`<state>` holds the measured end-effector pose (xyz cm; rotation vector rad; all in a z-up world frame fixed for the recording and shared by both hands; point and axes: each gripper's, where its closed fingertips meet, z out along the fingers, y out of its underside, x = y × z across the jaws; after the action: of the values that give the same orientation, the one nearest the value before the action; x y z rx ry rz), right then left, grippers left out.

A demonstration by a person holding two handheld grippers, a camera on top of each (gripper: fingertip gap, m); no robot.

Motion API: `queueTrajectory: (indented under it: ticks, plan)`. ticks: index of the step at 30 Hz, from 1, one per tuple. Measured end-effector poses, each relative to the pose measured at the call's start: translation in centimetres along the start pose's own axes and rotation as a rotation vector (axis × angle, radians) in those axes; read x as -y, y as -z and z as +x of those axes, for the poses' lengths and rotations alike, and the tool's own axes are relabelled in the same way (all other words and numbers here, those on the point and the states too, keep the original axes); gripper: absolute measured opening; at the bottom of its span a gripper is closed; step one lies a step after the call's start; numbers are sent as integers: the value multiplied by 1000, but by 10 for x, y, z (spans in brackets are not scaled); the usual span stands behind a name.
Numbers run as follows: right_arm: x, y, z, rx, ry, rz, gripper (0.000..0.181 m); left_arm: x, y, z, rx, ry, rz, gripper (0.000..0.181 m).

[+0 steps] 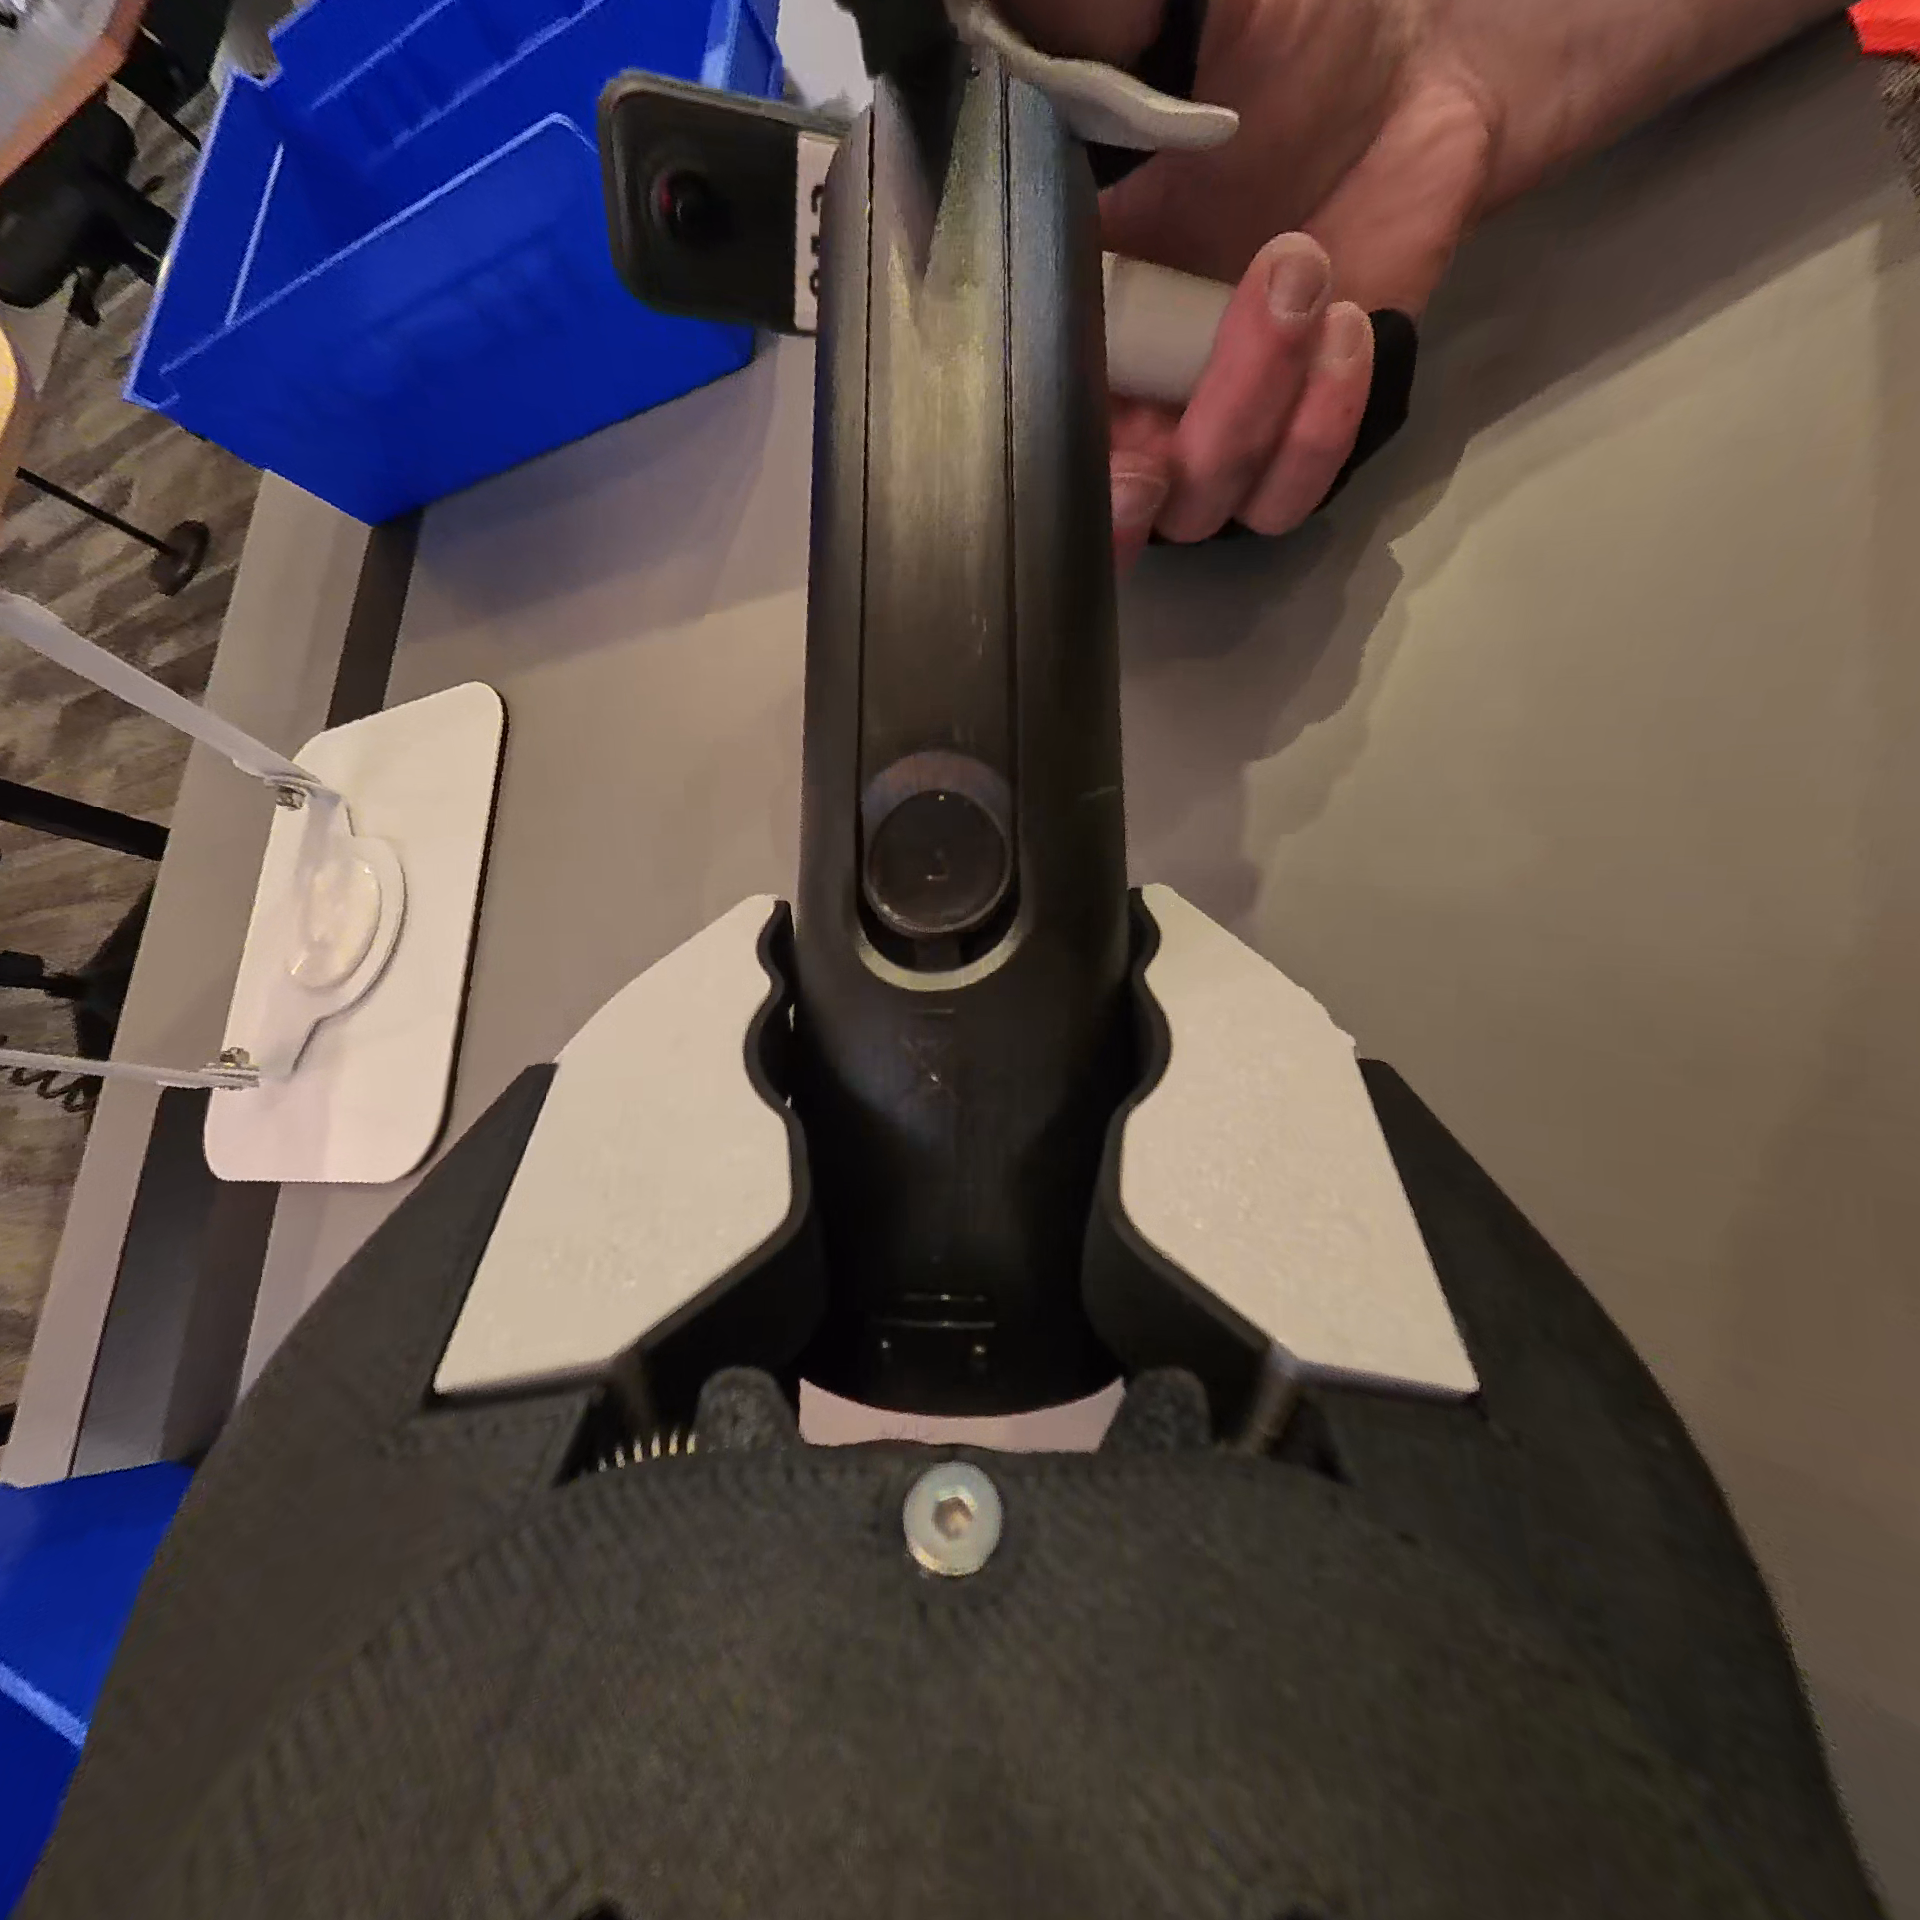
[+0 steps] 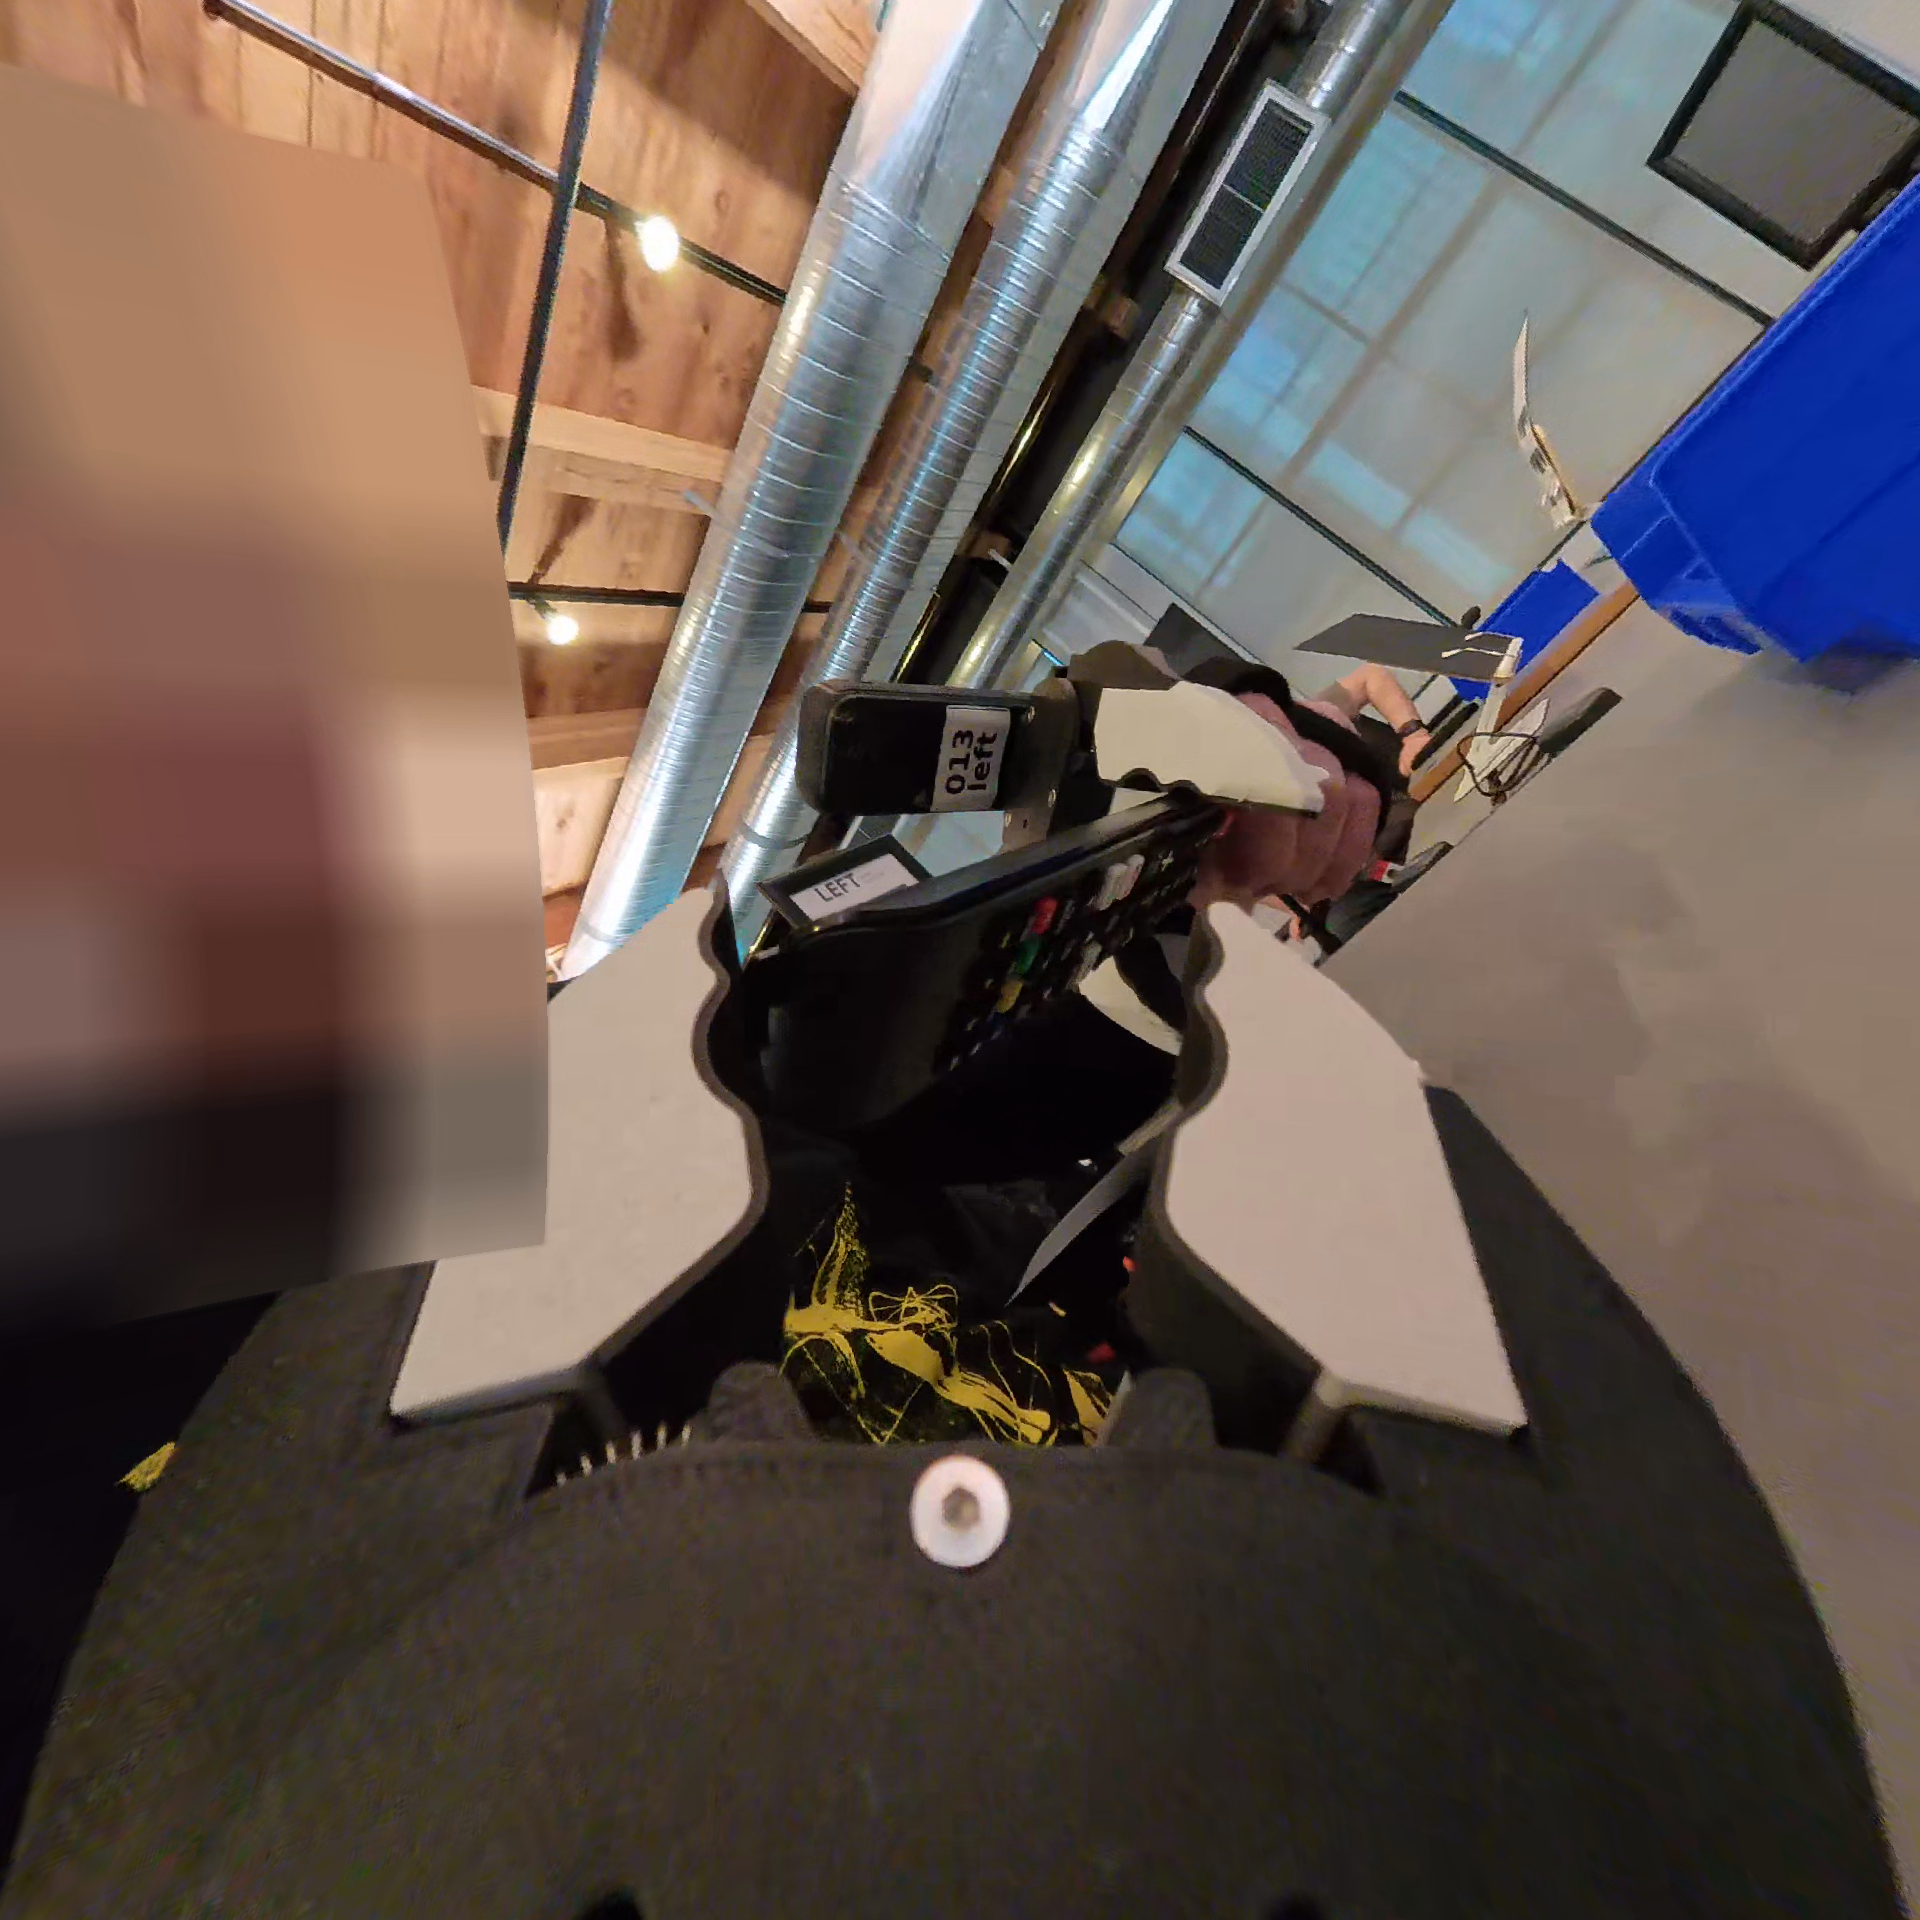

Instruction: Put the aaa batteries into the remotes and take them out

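A long black remote (image 1: 935, 520) lies lengthwise between my left gripper's (image 1: 961, 914) white fingers, back side up, with a round recess (image 1: 938, 862) near me. The left gripper is shut on its near end. At its far end, a white finger (image 1: 1132, 120) of my right gripper lies over it, held by a person's hand (image 1: 1299, 312). In the right wrist view the remote (image 2: 997, 956) shows its button side and fills the gap of my right gripper (image 2: 961, 935), which is shut on that end. The left gripper's finger (image 2: 1195, 738) shows beyond. No batteries show.
The remote is held above a grey table (image 1: 1558, 831). Blue bins (image 1: 416, 312) stand at the table's far left. A white card with a clear plastic mount (image 1: 364, 935) lies at the left edge. A blue bin (image 2: 1787, 468) also shows in the right wrist view.
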<state>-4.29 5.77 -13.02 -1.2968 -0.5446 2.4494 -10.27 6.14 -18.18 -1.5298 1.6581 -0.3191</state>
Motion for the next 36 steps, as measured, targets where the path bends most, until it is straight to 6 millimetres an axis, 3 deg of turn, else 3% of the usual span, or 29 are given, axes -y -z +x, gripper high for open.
queueTrajectory:
  ticks: [9,11,13,16,19,22,24,27,31,36]
  plan:
    - [-2,-3,-10,150,-69,29,72,4,-2,-2,33,-42,-6,59]
    - [-2,-1,-2,81,-28,21,68,-1,-1,-3,35,-48,-24,59]
    - [-4,-2,1,-1,42,-30,75,0,0,-1,20,-41,-16,59]
    - [1,7,11,-322,335,-215,89,-5,-1,-4,2,-16,-64,60]
    - [14,29,12,-688,700,-507,87,-15,-6,-2,-49,12,-158,60]
    - [10,32,11,-873,979,-832,75,-18,-17,2,-121,78,-241,60]
    - [8,42,23,-1026,1179,-1057,70,-15,-25,3,-162,162,-250,60]
    - [0,48,34,-1117,1430,-1277,54,-2,-29,3,-234,291,-200,60]
    - [16,51,37,-1293,1730,-1316,29,10,-32,9,-330,414,-172,60]
    - [17,57,37,-1283,1717,-1310,25,16,-37,12,-404,524,-159,60]
